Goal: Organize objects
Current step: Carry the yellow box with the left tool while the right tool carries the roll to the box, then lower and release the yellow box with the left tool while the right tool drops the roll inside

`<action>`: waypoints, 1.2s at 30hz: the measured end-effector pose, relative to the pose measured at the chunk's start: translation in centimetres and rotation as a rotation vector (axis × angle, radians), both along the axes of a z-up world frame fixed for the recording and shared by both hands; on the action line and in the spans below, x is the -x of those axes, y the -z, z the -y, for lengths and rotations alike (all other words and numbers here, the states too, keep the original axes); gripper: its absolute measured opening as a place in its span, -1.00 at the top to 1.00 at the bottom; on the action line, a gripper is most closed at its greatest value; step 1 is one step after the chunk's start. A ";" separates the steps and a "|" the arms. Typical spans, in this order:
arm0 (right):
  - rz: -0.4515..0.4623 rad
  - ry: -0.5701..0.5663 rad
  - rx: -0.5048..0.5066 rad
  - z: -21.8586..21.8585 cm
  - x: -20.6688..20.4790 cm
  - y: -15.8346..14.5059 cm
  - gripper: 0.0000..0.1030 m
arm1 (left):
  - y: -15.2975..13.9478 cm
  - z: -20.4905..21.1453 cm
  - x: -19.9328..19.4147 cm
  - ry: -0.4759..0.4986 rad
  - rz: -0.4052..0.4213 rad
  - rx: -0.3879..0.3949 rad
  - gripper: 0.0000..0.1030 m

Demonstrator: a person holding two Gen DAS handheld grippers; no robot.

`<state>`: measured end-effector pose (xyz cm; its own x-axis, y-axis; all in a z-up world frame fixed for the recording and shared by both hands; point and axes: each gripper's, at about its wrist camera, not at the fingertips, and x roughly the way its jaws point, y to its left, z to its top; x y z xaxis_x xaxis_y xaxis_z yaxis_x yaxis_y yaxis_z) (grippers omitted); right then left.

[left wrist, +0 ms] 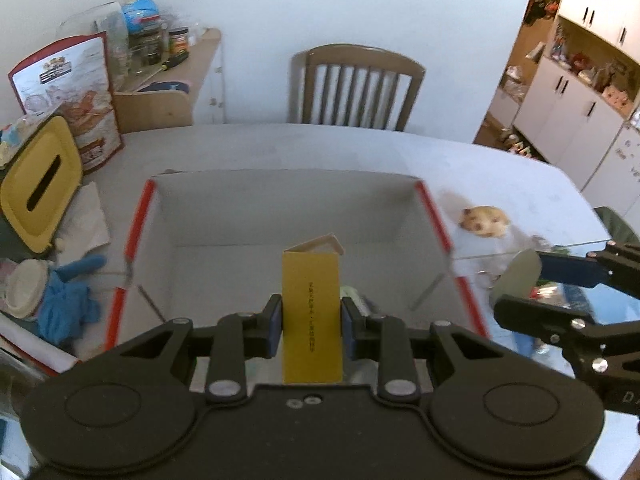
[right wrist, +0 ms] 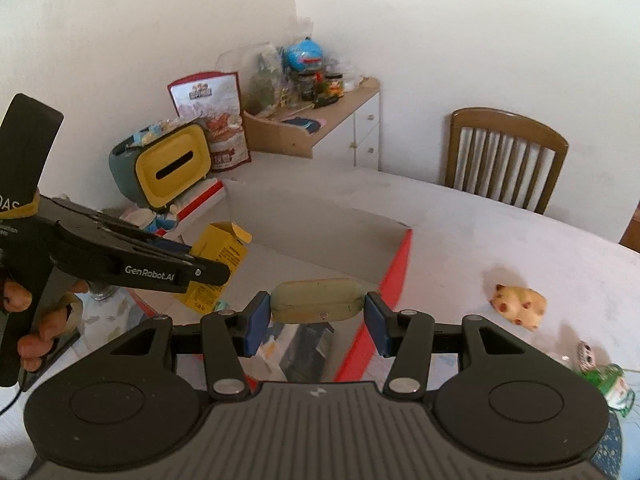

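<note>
The left gripper (left wrist: 308,322) squeezed a tall yellow box (left wrist: 312,316) between its blue pads, holding it upright over the big open cardboard box (left wrist: 280,208) with red edges. The right gripper (right wrist: 316,320) was shut on a pale green oval case (right wrist: 318,300), held just above the right side of that cardboard box. A little spotted toy animal (right wrist: 519,306) lay on the white table (right wrist: 500,232), near the box's right edge. A yellow tissue holder (left wrist: 40,184) stood by the table's left edge.
</note>
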<state>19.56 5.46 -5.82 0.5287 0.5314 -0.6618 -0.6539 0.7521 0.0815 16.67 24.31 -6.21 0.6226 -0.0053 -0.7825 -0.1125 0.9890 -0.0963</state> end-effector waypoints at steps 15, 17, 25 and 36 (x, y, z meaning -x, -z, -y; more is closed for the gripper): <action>-0.053 -0.029 0.128 -6.6 -2.8 5.3 0.01 | 4.1 -3.0 -3.6 0.002 -0.122 -0.064 0.46; -0.060 -0.031 0.145 -7.1 -3.1 5.9 0.01 | 4.6 -2.9 -4.1 0.014 -0.138 -0.080 0.46; -0.104 -0.032 0.173 -8.1 -3.6 7.8 0.01 | 6.9 -2.8 -5.9 0.050 -0.218 -0.116 0.46; -0.113 -0.037 0.167 -8.3 -3.8 7.9 0.01 | 8.5 -2.5 -7.3 0.082 -0.301 -0.116 0.44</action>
